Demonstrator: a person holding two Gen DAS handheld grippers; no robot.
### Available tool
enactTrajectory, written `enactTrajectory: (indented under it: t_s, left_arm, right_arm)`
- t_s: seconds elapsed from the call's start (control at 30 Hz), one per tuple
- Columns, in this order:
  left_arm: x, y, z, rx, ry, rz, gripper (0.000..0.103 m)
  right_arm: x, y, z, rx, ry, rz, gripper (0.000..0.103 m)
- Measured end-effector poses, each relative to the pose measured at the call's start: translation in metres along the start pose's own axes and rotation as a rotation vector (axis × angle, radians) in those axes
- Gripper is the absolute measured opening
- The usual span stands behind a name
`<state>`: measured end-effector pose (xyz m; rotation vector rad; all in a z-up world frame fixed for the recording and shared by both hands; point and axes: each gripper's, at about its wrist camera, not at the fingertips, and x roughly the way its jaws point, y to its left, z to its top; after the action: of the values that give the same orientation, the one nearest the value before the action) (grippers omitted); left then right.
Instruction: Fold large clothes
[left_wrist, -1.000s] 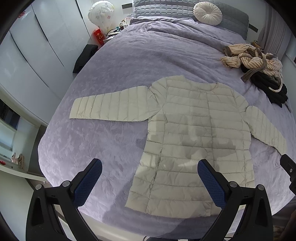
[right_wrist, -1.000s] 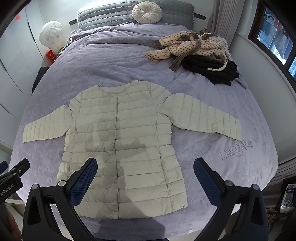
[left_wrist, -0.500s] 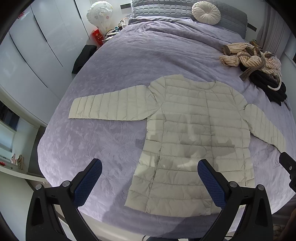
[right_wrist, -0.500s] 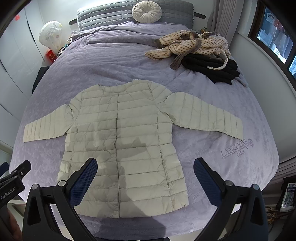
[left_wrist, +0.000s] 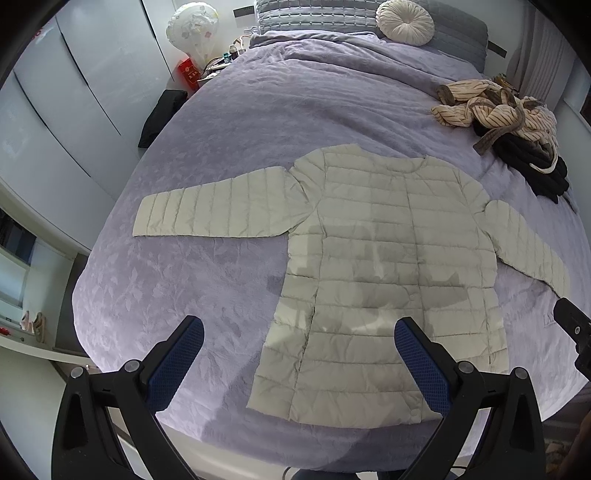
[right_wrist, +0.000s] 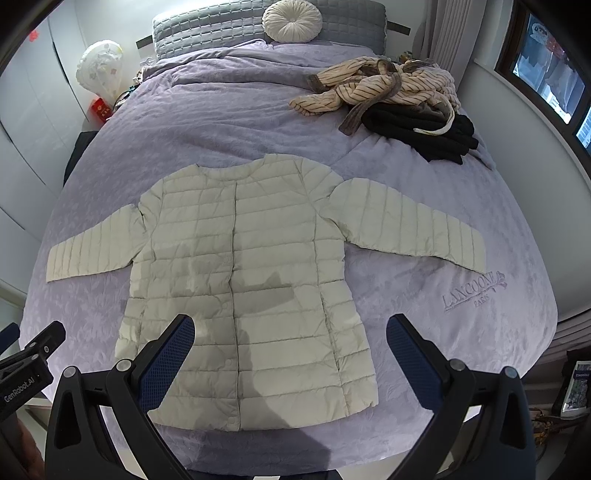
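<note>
The quilted jacket (right_wrist: 243, 295) is laid flat, front up, on the purple bedspread (right_wrist: 229, 122), with both sleeves spread outward and the hem near the foot edge of the bed. The left gripper (left_wrist: 299, 354) and the right gripper (right_wrist: 291, 350) are held above that edge, jaws spread wide and nothing between them; no fold is judged to have been started.

Likely faults:
1. The shell looks smooth and padded. If only 1 layer is pinched, the sleeve is expected to slide free or the layers to separate.
2. The hem lies close to the foot edge. A pull toward the person could drag the jacket off the bed.
3. The right sleeve cuff (right_wrist: 469, 247) lies nearer the bed's side edge, so less margin is available there.

Clearance: open bedspread is available above the collar and beyond the left sleeve (left_wrist: 210, 210). The pile of clothes (right_wrist: 391, 99) lies well apart, toward the head of the bed, on the right.
</note>
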<state>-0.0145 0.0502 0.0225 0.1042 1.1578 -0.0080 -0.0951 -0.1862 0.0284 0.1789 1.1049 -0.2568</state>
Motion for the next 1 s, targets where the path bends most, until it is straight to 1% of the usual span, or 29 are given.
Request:
enactTrajectory:
  t_s: [0.3, 0.6, 1.0]
  left_arm:
    - [0.005, 0.001, -0.001, 0.023, 0.014, -0.010, 0.103]
    - [0.006, 0.001, 0.000, 0.017, 0.021, -0.009, 0.103]
    - [0.012, 0.004, 0.000, 0.023, 0.020, 0.009, 0.103]
  right_arm:
    - [0.003, -0.001, -0.004, 0.007, 0.013, 0.000, 0.103]
    - [0.005, -0.002, -0.008, 0.008, 0.021, -0.005, 0.103]
    - [0.005, -0.001, -0.007, 0.007, 0.021, -0.005, 0.103]
